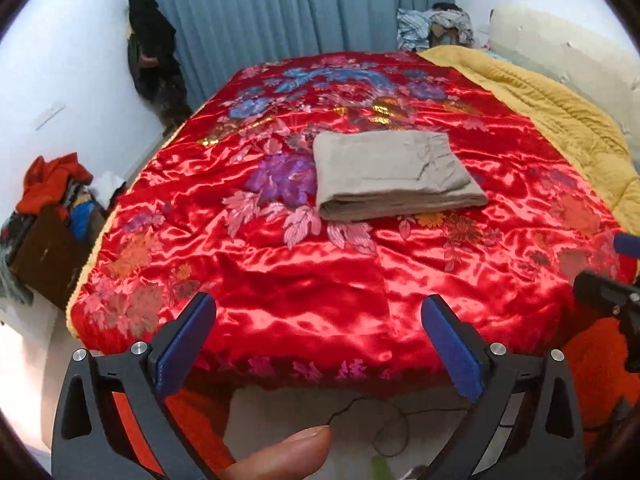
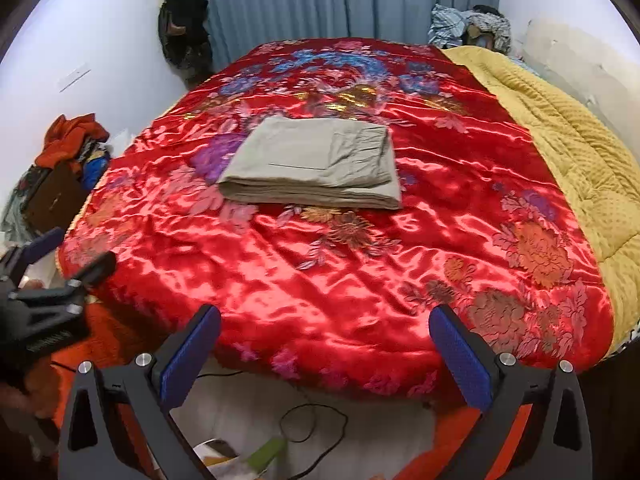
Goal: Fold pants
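Folded pants on the bed

The grey pants [image 1: 394, 174] lie folded mid-bed on the red quilt [image 1: 320, 280]; left hand-held gripper [image 1: 316, 320] and right hand-held gripper [image 2: 324, 330] hang released, well apart from them.

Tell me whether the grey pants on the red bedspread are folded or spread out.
Folded. The grey pants lie as a compact rectangle on the red bedspread, stacked layers showing along the near edge, and no leg trails out.

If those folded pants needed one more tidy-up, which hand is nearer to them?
Neither clearly. The beige pants lie folded mid-bed, equally far from the open left tool and open right tool, both back at the bed's near edge.
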`<state>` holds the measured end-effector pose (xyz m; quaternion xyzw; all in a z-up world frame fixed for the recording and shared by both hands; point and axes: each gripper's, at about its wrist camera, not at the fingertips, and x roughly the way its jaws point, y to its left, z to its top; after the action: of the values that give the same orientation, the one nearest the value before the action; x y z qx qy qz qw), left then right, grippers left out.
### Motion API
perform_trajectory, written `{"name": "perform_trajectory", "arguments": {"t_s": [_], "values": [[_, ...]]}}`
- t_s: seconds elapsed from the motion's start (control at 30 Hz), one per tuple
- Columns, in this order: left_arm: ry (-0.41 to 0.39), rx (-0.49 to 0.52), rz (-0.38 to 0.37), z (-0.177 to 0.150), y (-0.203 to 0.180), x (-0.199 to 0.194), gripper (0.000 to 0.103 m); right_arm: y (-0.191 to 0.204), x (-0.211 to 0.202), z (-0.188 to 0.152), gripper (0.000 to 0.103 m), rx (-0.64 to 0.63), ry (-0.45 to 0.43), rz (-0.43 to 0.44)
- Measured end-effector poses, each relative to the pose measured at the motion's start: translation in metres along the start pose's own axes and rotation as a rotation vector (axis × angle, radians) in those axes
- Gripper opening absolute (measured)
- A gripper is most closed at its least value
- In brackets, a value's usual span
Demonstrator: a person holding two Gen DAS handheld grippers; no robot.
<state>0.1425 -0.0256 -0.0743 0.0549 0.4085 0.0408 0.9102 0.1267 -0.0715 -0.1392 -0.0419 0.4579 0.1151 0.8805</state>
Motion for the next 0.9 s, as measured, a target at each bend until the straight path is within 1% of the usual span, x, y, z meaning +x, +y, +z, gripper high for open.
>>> {"name": "perform_trajectory", "arguments": {"t_s": [0.07, 0.17, 0.33, 0.4, 0.47, 0.53, 0.63, 0.77, 0.9], "values": [[0.014, 0.001, -0.001, -0.001, -0.001, -0.003, 0.103, 0.006, -0.009, 0.000, 0.102, -0.007, -0.016, -0.006], [0.035, -0.010, -0.023, -0.003, 0.002, -0.007, 0.103, 0.011, -0.014, 0.000, 0.102, -0.011, -0.024, -0.010], [0.085, 0.032, -0.030, -0.008, -0.002, -0.005, 0.103, 0.020, -0.010, -0.007, 0.102, -0.009, 0.015, -0.002], [0.117, 0.030, -0.055, -0.010, -0.001, -0.007, 0.102, 0.023, -0.011, -0.010, 0.102, -0.020, 0.033, 0.003], [0.114, 0.026, -0.073, -0.011, 0.001, -0.012, 0.102, 0.027, -0.013, -0.012, 0.102, -0.027, 0.048, 0.009], [0.108, 0.036, -0.073, -0.011, 0.001, -0.018, 0.102, 0.030, -0.015, -0.013, 0.102, -0.029, 0.069, 0.018], [0.105, 0.041, -0.072, -0.006, 0.002, -0.026, 0.102, 0.036, -0.025, -0.015, 0.102, -0.041, 0.072, 0.037], [0.103, 0.032, -0.078, 0.000, 0.003, -0.034, 0.102, 0.037, -0.039, -0.017, 0.102, -0.036, 0.051, 0.069], [0.101, 0.026, -0.077, 0.003, 0.003, -0.040, 0.102, 0.039, -0.054, -0.015, 0.102, -0.046, 0.010, 0.053]]}}
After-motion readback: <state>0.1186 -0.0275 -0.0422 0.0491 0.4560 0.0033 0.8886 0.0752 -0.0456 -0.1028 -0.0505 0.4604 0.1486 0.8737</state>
